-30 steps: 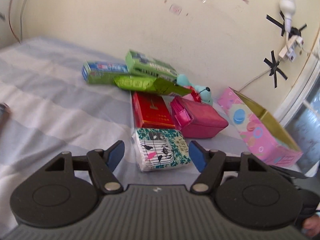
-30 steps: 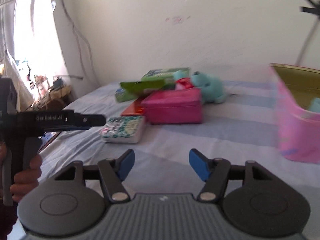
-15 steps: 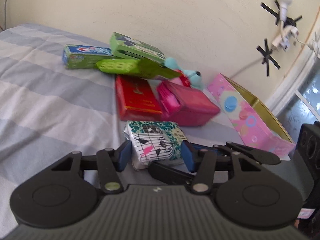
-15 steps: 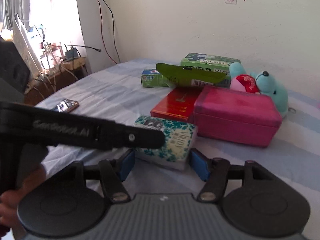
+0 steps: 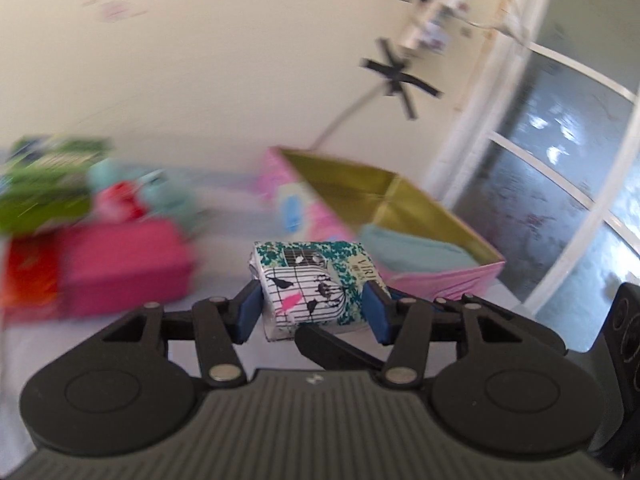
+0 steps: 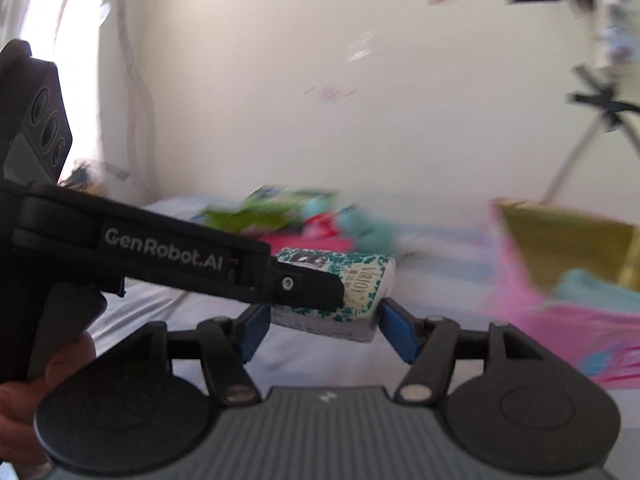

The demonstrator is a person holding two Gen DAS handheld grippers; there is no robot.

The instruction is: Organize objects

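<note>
The left gripper, which was open around the small white-and-teal birdcage tissue pack a moment ago, is now squeezing it and carrying it off the bed toward the open pink cardboard box, while the right gripper is waiting half open, holding nothing.

The left hand-held gripper clamps a tissue pack printed with a birdcage and birds, both blue pads pressed to its sides, the pack clear of the bed. Behind it stands an open pink box (gold inside, something pale blue in it). At left, blurred, a magenta case lies beside a red box.
</note>
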